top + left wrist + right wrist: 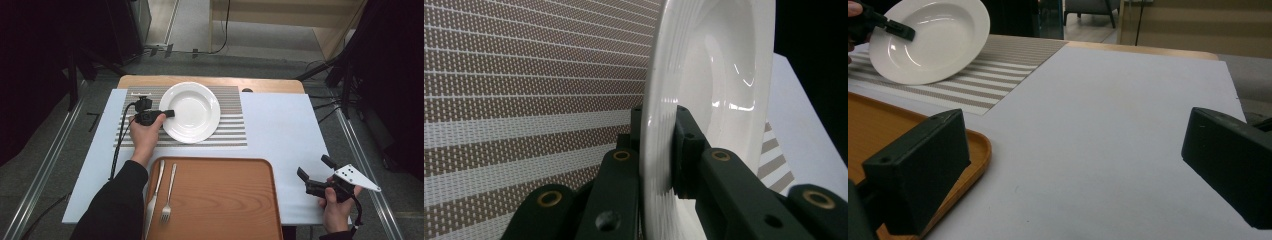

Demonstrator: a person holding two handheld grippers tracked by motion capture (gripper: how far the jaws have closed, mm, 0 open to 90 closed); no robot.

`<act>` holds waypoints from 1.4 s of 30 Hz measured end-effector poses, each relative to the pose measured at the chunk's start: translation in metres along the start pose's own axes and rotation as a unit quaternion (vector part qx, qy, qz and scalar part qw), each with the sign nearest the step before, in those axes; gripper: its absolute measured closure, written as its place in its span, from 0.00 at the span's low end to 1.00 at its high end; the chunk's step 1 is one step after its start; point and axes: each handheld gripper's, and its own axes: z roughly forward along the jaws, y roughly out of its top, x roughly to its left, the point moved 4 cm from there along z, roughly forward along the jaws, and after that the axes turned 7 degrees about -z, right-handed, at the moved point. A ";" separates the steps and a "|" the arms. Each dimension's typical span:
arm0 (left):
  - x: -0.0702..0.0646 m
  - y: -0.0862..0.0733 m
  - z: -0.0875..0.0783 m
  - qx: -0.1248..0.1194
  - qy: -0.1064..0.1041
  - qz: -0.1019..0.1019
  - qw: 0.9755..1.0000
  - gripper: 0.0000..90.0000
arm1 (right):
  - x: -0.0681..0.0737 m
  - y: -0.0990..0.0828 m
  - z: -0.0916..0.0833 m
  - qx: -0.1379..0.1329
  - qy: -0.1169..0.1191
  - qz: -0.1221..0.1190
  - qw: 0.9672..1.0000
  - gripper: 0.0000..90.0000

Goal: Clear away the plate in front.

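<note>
Nearest, fork [166,199] and knife [152,197] lie side by side at the left edge of the wooden tray [220,200], and the right tool [316,175] hovers over the white surface [280,130] at right, jaws wide apart, holding nothing. Farther back, the left tool [169,114] is clamped on the left rim of the white plate [192,112], which sits on the striped placemat [230,135] with its gripped edge tilted up.
</note>
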 end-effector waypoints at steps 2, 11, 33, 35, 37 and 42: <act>0.000 0.000 0.000 0.000 0.001 -0.002 1.000 0.92 | 0.000 0.000 0.000 0.000 0.000 0.001 1.000 0.00; 0.007 0.002 -0.009 -0.007 -0.002 -0.015 1.000 0.92 | -0.001 0.000 0.000 -0.004 -0.002 0.002 1.000 0.00; -0.012 -0.004 -0.036 -0.018 -0.043 0.004 0.999 0.91 | 0.000 0.000 0.001 -0.004 -0.004 -0.002 1.000 0.00; -0.014 -0.006 -0.038 -0.018 -0.045 0.007 0.999 0.91 | 0.000 -0.001 0.001 -0.005 -0.003 -0.002 1.000 0.00; -0.016 -0.008 -0.040 -0.018 -0.048 0.008 0.999 0.91 | 0.000 -0.001 0.002 -0.004 -0.003 -0.002 1.000 0.00; -0.017 -0.012 -0.046 -0.017 -0.053 0.010 0.998 0.91 | 0.001 -0.001 0.002 -0.003 -0.004 -0.003 1.000 0.00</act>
